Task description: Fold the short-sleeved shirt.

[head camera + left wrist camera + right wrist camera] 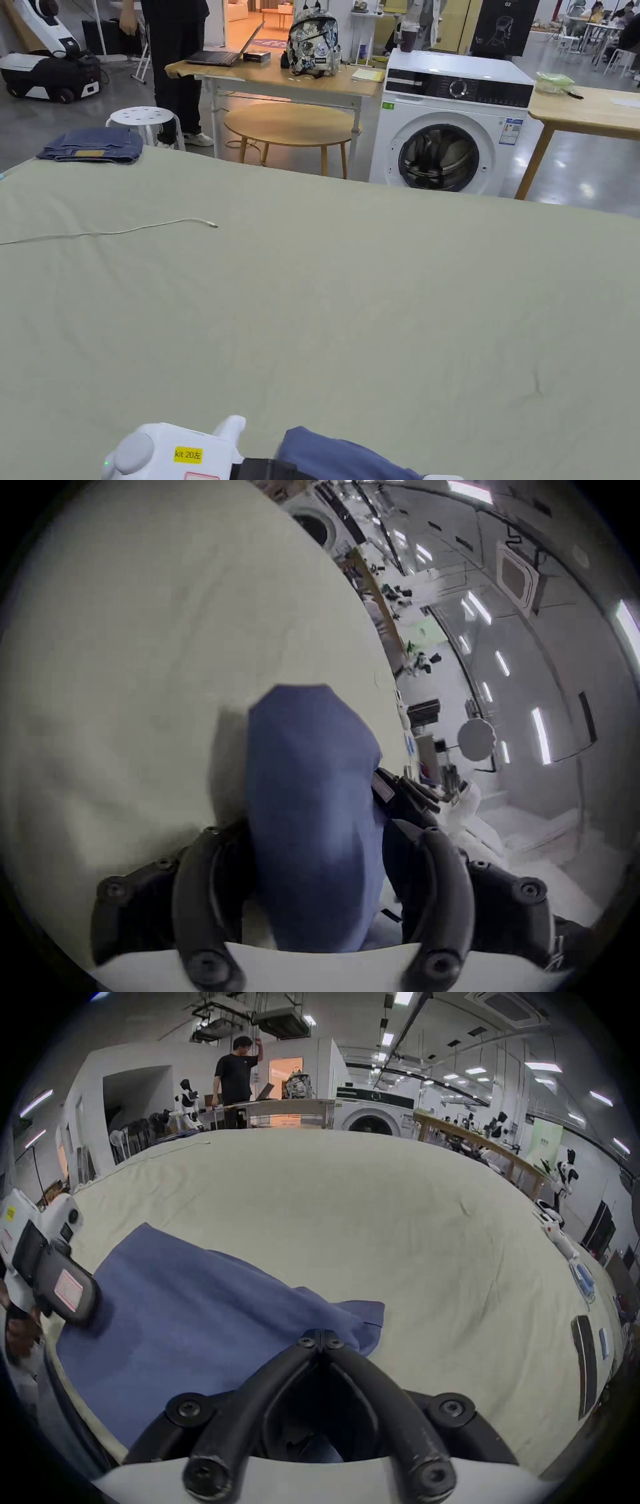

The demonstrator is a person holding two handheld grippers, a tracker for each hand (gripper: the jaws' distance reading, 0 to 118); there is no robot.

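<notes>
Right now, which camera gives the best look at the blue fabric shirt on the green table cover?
The right gripper view: the blue shirt spreads broadly across it. The left gripper view has one blurred fold; the head view catches a corner.

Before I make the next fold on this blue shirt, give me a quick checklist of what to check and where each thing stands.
1. Right gripper has the shirt: ok, jaws closed with fabric at the tips.
2. Left gripper has the shirt: cannot tell; fabric runs between the jaws, but they stand apart.
3. Shirt lies flat: not ok, it bunches into a ridge toward the right gripper.
4. Room on the table cover ahead: ok, bare in front of the shirt.
5. White cable out of the way: ok, far off to the left.
6. Folded jeans out of the way: ok, at the far corner.
</notes>
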